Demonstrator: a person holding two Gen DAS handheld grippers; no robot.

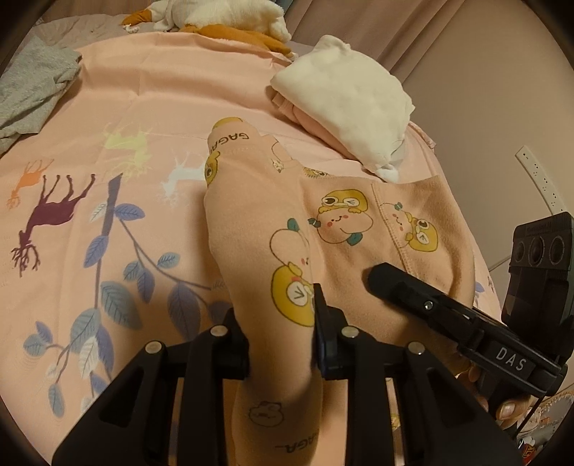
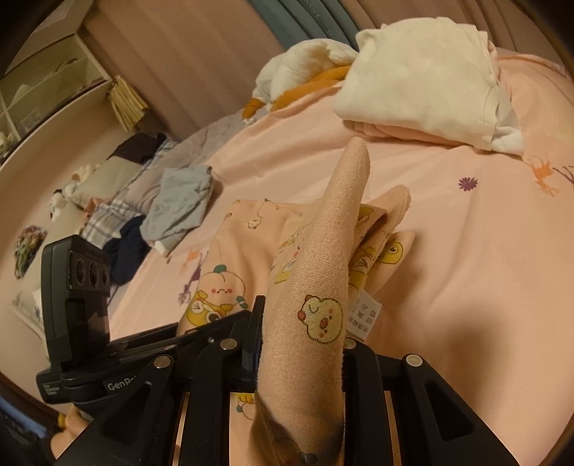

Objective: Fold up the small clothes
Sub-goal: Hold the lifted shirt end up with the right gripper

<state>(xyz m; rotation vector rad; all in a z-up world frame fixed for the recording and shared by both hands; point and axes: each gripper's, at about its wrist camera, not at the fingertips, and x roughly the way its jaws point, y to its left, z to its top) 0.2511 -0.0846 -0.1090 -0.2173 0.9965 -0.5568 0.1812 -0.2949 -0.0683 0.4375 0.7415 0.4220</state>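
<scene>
Both grippers were clenched on the peach cartoon-print garment (image 1: 272, 229): left gripper (image 1: 281, 340) and right gripper (image 2: 299, 344) each pinched a raised ridge between their fingers, apparently to carry a fold over the bedsheet (image 1: 125, 107) ahead.

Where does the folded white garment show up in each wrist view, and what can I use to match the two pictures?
Left wrist view: folded white garment lies upper right of centre, on the pink sheet beyond the peach cartoon-print garment.
Right wrist view: folded white garment lies at the top right.
Shared landmark: the white-and-orange plush toy next to it, toward the head of the bed.
</scene>
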